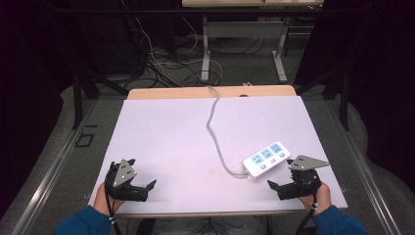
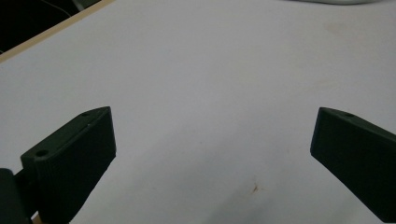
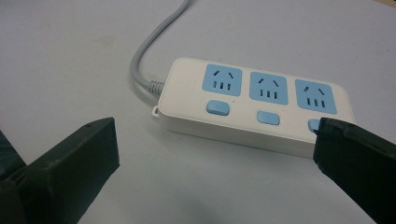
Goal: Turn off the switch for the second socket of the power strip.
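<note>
Power strip (image 1: 266,158) lies at table's right-front, long axis slanting away rightward, just ahead of the right gripper (image 1: 280,185), jaws wide, empty. Left gripper (image 1: 147,188) well apart, prob. idle, also agape.

Third switch of the power strip (image 3: 254,107) half hidden behind one jaw of the right tongs (image 3: 215,154). Far end of its grey cord (image 1: 214,122) lost over the desk (image 1: 161,127) edge. Socket markings too small to read from the high view.
</note>
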Available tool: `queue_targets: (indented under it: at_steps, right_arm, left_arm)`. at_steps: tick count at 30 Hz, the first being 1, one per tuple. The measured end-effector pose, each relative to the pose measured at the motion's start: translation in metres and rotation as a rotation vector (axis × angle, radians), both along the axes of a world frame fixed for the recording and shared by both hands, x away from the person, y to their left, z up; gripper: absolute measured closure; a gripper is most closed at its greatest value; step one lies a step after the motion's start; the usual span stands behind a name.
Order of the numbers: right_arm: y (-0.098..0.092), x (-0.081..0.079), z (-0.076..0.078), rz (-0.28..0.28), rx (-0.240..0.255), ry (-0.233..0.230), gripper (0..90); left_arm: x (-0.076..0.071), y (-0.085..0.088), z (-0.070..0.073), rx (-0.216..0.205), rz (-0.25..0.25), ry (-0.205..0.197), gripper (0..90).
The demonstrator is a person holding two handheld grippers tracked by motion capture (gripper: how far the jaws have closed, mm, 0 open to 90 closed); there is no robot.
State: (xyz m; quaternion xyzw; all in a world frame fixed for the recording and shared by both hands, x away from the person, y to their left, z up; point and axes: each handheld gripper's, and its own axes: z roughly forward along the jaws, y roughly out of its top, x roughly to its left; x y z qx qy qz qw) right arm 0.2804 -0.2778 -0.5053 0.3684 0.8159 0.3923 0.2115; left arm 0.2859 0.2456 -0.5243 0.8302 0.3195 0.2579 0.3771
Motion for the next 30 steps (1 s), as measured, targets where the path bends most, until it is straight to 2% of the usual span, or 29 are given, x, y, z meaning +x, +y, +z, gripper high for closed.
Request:
queue_targets:
  at_steps: [3,8,10,12,14,16,19,20,25,26,28,30]
  right_arm:
    - [-0.002,-0.001,0.001,0.013,-0.007,-0.002,0.0]
    - [-0.002,-0.004,-0.001,-0.006,0.009,-0.01,0.0]
    - [-0.002,-0.004,-0.001,-0.002,0.0,-0.02,0.0]
    - [-0.002,-0.005,-0.002,-0.003,0.002,-0.012,0.0]
    - [-0.003,-0.006,-0.002,-0.004,-0.006,-0.03,0.0]
    - [-0.003,-0.008,-0.003,-0.007,0.003,-0.013,0.0]
    - [-0.004,-0.008,-0.003,-0.002,-0.002,-0.026,0.0]
    - [-0.004,-0.009,-0.003,-0.016,0.003,-0.023,0.0]
    - [-0.005,-0.012,-0.005,-0.011,0.004,-0.021,0.0]
    - [-0.005,-0.011,-0.005,-0.002,0.004,-0.031,0.0]
    - [-0.004,-0.013,-0.006,-0.012,0.005,-0.016,0.0]
    - [-0.005,-0.013,-0.007,-0.011,0.003,-0.029,0.0]
  left_arm:
    - [0.0,0.0,0.0,0.0,0.0,0.0,0.1]
    - [0.0,0.0,0.0,0.001,-0.001,-0.001,0.0]
    - [0.0,0.0,0.0,0.001,-0.001,-0.001,0.0]
    - [0.0,0.0,0.0,0.001,-0.001,0.0,0.0]
    - [0.0,0.0,0.0,-0.002,0.001,0.0,0.0]
    - [0.0,0.0,0.0,-0.002,0.001,0.0,0.0]
    - [0.0,0.0,0.0,-0.002,0.001,0.0,0.0]
    - [0.0,0.0,0.0,-0.002,0.002,0.0,0.1]
    - [0.0,0.0,0.0,0.008,0.001,-0.009,0.0]
    - [0.0,-0.001,-0.001,-0.004,0.001,0.001,0.0]
    - [0.0,-0.001,0.0,-0.002,0.001,0.0,0.0]
    - [0.001,0.0,0.0,0.007,0.002,-0.009,0.0]
